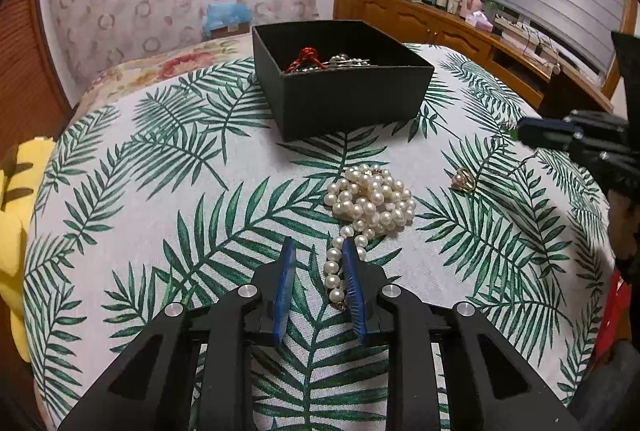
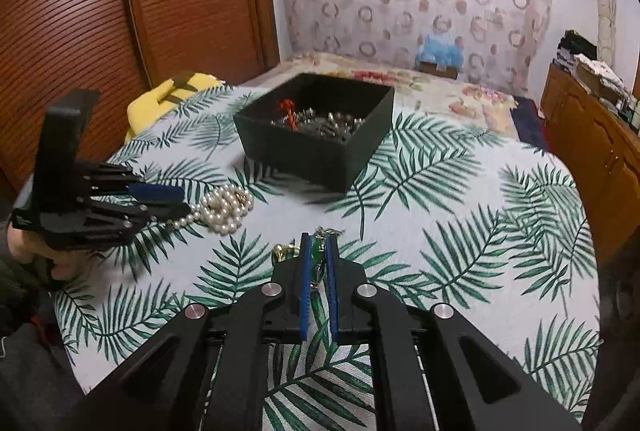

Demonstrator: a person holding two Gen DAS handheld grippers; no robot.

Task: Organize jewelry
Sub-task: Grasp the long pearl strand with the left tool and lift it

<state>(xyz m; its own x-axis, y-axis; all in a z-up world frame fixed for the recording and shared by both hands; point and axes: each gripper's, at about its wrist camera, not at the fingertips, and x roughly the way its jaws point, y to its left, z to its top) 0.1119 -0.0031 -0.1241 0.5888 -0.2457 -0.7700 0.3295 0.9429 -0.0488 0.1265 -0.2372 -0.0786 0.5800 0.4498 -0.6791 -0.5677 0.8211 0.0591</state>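
Pearl necklace [image 1: 370,201] heaped on leaf-print cloth [image 1: 160,191], tail strand between left gripper [image 1: 318,247] pads, not visibly pinched | right gripper [image 2: 316,243] clamped on green-stone piece [image 2: 318,251] for carrying | black box [image 1: 352,99] set behind as drop point

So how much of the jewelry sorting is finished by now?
Partly. Done: several pieces, one red, already lie in the black box. In hand: the right tool is shut on a small green piece, and the left tool straddles the tail of the pearl necklace without gripping it yet. Left: the pearls and a small gold piece still lie on the leaf-print cloth.
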